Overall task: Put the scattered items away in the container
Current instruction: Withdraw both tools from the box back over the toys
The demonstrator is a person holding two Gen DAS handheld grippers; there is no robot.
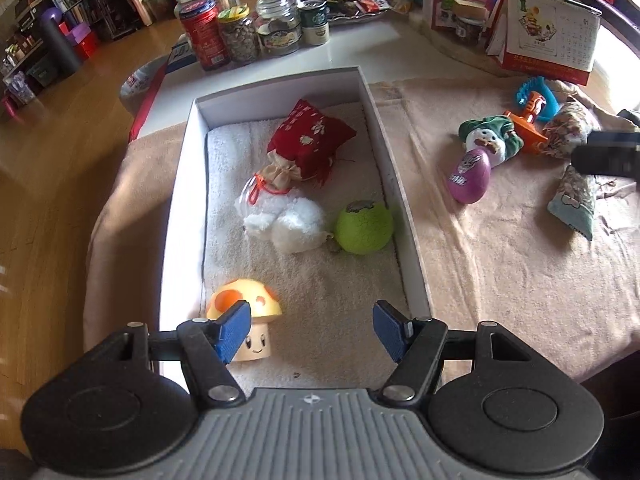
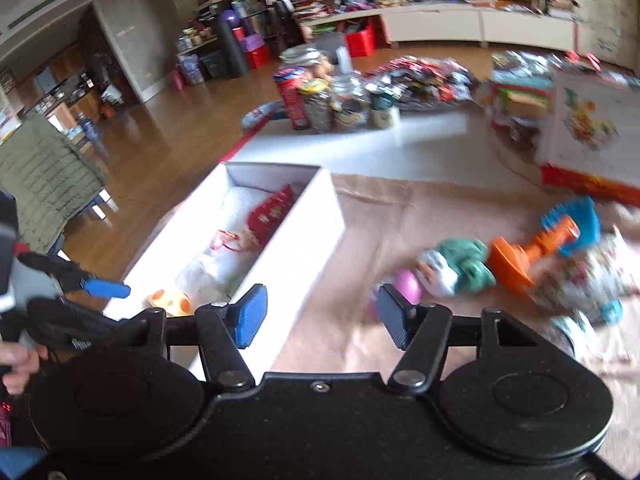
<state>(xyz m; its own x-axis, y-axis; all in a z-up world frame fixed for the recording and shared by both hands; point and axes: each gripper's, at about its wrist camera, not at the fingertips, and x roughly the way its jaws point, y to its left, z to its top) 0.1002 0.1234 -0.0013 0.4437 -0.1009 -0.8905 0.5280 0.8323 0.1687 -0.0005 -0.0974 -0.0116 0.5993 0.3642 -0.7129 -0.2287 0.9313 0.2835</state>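
Note:
A white box (image 1: 400,200) lined with a towel holds a red pouch (image 1: 310,138), a white plush (image 1: 286,220), a green ball (image 1: 364,230) and a yellow mushroom toy (image 1: 260,334). My left gripper (image 1: 310,308) hangs open over the box's near end. The mushroom stands just behind its left pad, and nothing is between the pads. My right gripper (image 2: 322,292) is open and empty over the beige cloth beside the box (image 2: 296,248). Just beyond it lie a purple egg (image 2: 408,284), a snowman plush (image 2: 456,268), an orange toy (image 2: 520,260) and a floral pouch (image 2: 580,280).
Jars and cans (image 1: 240,32) stand behind the box, and a desk calendar (image 1: 548,32) is at the back right. A printed packet (image 1: 572,204) lies on the beige cloth (image 1: 500,280). The table edge drops to a wood floor on the left. A hand (image 2: 16,364) holds the left gripper.

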